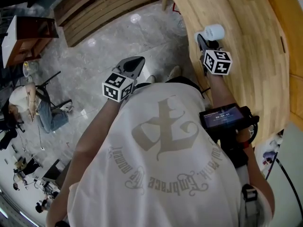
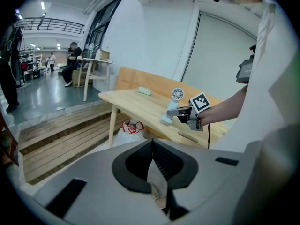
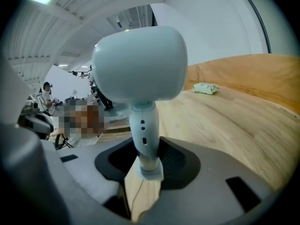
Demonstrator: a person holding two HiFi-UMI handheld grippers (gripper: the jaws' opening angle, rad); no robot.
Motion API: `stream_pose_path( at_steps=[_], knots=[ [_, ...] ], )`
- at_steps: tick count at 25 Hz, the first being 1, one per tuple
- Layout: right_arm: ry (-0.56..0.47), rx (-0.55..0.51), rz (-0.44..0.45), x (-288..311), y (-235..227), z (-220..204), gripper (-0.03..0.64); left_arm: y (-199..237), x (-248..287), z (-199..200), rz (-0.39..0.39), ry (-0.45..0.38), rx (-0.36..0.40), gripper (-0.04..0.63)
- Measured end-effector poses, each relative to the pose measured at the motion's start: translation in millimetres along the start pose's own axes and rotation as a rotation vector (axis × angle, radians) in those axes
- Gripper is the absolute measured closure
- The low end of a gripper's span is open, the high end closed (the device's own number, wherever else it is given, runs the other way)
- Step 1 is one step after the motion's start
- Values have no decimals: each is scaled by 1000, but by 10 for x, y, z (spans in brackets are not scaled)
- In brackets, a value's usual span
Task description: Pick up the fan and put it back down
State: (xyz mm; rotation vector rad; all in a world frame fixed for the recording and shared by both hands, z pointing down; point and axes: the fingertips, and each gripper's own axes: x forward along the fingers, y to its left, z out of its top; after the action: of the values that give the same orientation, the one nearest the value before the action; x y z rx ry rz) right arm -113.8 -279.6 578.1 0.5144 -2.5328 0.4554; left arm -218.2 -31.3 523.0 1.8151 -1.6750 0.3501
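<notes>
At the curved wooden tabletop, I have my right gripper reached out over the wood. Its fingers pinch the small white fan low on its stem, one black pad on each side. The fan stands upright, and its rounded head fills the right gripper view. Two small dark dots and a slot sit one above the other on the stem. The squared lower end of the stem shows between the fingers with wood grain beneath it. I cannot tell whether it touches the tabletop.

Seen from my left gripper's view, the fan is near the front edge of the tabletop, grille above and foot below. A pale green crumpled bundle lies farther along the wood, well apart from the fan.

My left gripper hangs out over the grey stone floor, away from the tabletop. Its fingers are pressed together at the tips with nothing between them.

Each gripper carries a cube of black-and-white square markers. A small screen behind my right hand shows a line of figures too small to read. My white T-shirt has a large gothic emblem ringed by curved lettering. I can make out the word "Embrace", and the rest is unclear. Under the tabletop lies a white bag with a red print, too small to read.
</notes>
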Motion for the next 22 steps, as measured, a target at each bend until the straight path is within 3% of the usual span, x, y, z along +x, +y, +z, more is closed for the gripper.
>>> stream_pose_path(
  at_steps=[22],
  knots=[
    [-134,52,-151,-1388,341,-168,468,-566,-100,-7,-206,-20,144,584]
  ],
)
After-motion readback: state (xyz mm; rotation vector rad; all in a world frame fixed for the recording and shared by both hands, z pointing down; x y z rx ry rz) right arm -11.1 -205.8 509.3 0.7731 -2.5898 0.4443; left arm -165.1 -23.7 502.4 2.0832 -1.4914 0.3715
